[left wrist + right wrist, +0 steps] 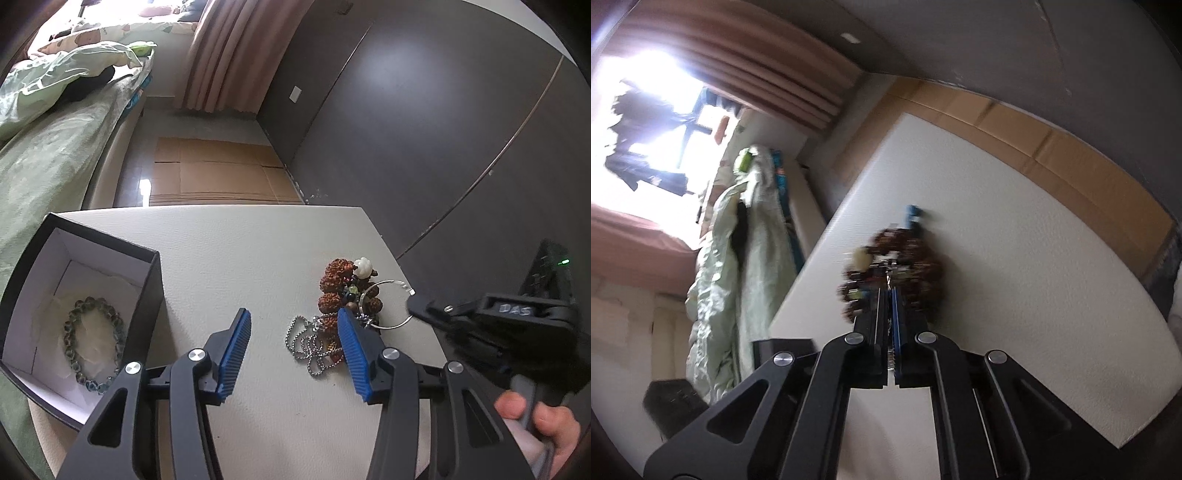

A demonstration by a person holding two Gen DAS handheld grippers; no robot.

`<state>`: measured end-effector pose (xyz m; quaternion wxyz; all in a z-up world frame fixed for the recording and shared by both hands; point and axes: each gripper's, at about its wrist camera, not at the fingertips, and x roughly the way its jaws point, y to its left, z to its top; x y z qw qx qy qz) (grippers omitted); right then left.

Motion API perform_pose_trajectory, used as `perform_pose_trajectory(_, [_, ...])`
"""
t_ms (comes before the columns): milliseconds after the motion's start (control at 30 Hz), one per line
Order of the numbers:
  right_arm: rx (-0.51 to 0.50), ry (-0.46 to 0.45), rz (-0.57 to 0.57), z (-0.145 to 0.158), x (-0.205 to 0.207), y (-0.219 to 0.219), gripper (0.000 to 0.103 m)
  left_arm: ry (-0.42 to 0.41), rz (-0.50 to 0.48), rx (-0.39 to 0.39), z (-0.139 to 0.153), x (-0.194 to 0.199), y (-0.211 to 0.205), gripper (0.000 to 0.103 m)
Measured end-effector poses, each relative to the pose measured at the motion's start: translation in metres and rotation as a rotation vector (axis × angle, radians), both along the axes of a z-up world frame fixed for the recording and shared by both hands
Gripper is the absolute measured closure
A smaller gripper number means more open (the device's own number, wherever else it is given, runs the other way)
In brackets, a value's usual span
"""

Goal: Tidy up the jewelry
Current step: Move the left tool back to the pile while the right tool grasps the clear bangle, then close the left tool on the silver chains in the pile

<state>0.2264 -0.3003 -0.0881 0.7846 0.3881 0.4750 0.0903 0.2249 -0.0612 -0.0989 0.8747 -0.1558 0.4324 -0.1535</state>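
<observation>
While both tongs hang over the pale tabletop, the scene reads as follows, biggest thing first.

Wardrobe wall (pixel 424 110): dark brown panels behind the table, with a thin pale seam running across them.
Bed (pixel 48 155): left of the table, under green bedding.
Curtain (pixel 236 48): pink-brown, hanging beyond the bed.
Cardboard (pixel 218 173): flattened sheets on the floor past the table's far edge.
Table (pixel 229 258): off-white, textured, bare between the box and the jewelry.
Box (pixel 157 291): black outside, white inside, at the table's left edge; a green bead bracelet (pixel 92 343) lies in it.
Left gripper (pixel 291 354): blue pads apart, nothing between them; its right finger (pixel 352 354) covers part of the pile.
Right gripper (pixel 415 304): jaws closed together on the silver ring bangle (pixel 388 284) at the pile's right side; a hand (pixel 543 424) holds its handle.
Jewelry pile (pixel 347 291): brown knobbly beads with a white carved bead, right of centre on the table; blurred in the right wrist view.
Ball chain (pixel 314 347): silver, coiled just in front of the pile.
Writing: "DAS" on the right gripper's body.
</observation>
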Motion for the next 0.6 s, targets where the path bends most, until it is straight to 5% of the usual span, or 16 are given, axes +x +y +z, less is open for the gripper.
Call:
perform_pose_trajectory(333, [-0.013, -0.159, 0.091, 0.045, -0.019, 0.022, 0.099, -0.027, -0.001, -0.003, 0.005, -0.009, -0.001, 0.057])
perform_pose_trajectory(600, [0.000, -0.200, 0.106, 0.053, -0.027, 0.025, 0.099, -0.023, 0.014, -0.002, 0.006, -0.012, 0.004, 0.057])
